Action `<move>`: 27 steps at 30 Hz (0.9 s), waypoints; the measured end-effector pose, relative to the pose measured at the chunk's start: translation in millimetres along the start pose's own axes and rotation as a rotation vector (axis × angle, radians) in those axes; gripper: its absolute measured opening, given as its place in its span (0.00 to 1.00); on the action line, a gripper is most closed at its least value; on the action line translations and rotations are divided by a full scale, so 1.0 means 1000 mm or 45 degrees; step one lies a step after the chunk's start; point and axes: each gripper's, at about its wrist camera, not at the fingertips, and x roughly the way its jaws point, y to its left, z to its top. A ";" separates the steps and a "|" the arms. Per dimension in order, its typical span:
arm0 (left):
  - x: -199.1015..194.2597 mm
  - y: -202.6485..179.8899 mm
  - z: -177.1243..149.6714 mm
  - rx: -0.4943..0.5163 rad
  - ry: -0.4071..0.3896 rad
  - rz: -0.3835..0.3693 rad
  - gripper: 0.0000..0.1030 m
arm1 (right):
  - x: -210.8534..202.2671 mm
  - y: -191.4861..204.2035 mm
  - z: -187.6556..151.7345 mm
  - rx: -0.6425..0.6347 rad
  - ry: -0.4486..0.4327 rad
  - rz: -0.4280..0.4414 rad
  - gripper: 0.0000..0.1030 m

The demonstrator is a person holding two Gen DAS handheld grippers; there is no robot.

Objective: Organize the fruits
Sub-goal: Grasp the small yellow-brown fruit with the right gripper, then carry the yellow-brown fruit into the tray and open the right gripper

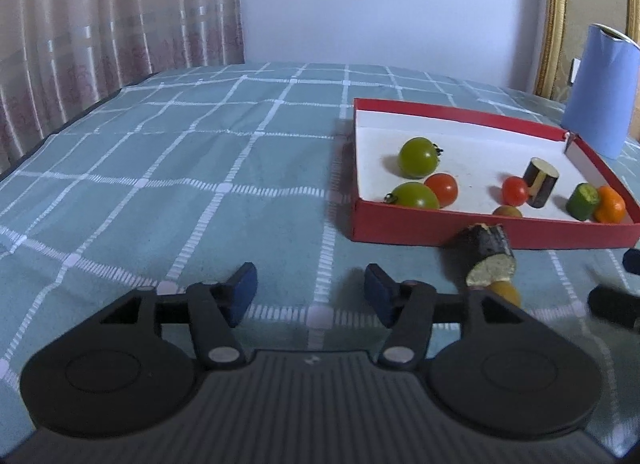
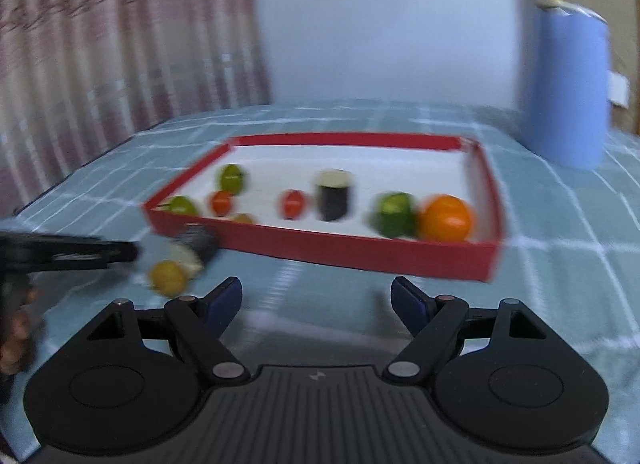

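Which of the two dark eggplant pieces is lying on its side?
The eggplant piece outside the red box, on the cloth; the other piece stands upright inside.

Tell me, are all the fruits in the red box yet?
Almost. Done: the red box already holds green, red and orange tomatoes plus a dark chunk and a green chunk. In hand: nothing; the left gripper and right gripper are both open and empty. Left: a dark eggplant piece and a small yellow tomato lie on the tablecloth, outside the box.
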 end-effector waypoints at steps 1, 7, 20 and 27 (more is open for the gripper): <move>0.001 0.001 -0.001 -0.006 -0.003 0.003 0.61 | 0.001 0.009 0.002 -0.027 0.001 0.021 0.80; 0.001 0.002 -0.001 -0.005 -0.005 0.002 0.62 | 0.019 0.046 0.007 -0.101 0.040 0.106 0.71; 0.002 0.001 -0.001 -0.006 0.002 -0.004 0.74 | 0.045 0.075 0.006 -0.184 0.114 0.132 0.42; 0.003 0.001 -0.002 -0.006 0.010 0.006 0.81 | 0.045 0.074 0.006 -0.171 0.095 0.132 0.29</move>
